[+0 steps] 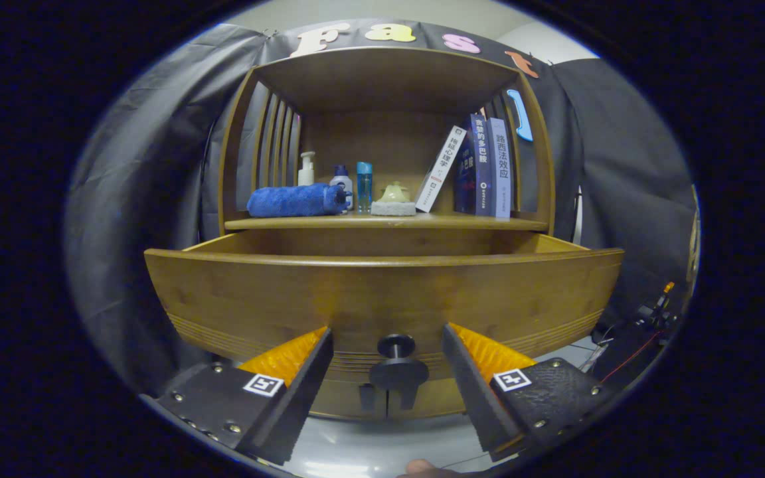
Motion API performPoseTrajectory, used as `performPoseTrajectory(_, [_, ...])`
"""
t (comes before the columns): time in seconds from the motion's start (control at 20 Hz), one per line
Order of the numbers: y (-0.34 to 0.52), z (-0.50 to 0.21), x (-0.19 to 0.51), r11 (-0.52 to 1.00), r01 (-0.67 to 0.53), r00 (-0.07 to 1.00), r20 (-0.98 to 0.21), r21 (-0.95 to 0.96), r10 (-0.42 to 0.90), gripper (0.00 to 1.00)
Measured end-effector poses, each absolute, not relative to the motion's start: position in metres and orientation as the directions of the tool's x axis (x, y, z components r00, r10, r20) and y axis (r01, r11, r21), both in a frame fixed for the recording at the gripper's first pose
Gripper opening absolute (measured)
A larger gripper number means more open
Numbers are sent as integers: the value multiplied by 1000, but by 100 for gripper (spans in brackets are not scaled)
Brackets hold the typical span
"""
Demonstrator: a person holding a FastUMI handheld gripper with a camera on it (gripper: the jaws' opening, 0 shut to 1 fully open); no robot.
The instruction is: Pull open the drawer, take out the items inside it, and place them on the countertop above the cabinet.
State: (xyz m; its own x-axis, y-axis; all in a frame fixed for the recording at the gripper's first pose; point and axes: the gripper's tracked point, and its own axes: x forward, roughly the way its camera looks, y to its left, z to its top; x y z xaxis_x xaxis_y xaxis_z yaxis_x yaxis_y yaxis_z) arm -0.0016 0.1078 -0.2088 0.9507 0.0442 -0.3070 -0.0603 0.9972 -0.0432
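Tool (388, 372) — fingers spread wide, gripping nothing; the drawer knob (396, 362) sits between them, centred, touching neither finger.

Drawer (382, 292) — pulled out toward the tool, its front panel just ahead of the fingertips. Its long axis runs left to right, across the line of the fingers. The interior lies beyond and above the front panel; from this low angle the panel hides the contents, so what is inside cannot be told.

Table (389, 222) on top of the cabinet — farther back and higher than the drawer. It carries a rolled blue towel (296, 200) at left, small bottles (339, 182) behind it, a pale lidded dish (394, 198) at centre, books (482, 166) at right.

Judgement: opening looks done or nearly so. The next move turns on height — the tool must rise over the front panel and reach down and away into the drawer.
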Motion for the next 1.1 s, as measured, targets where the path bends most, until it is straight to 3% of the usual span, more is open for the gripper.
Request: performPoseTrajectory(1.1, [124, -227, 70, 996, -15, 940, -338, 91, 45, 99])
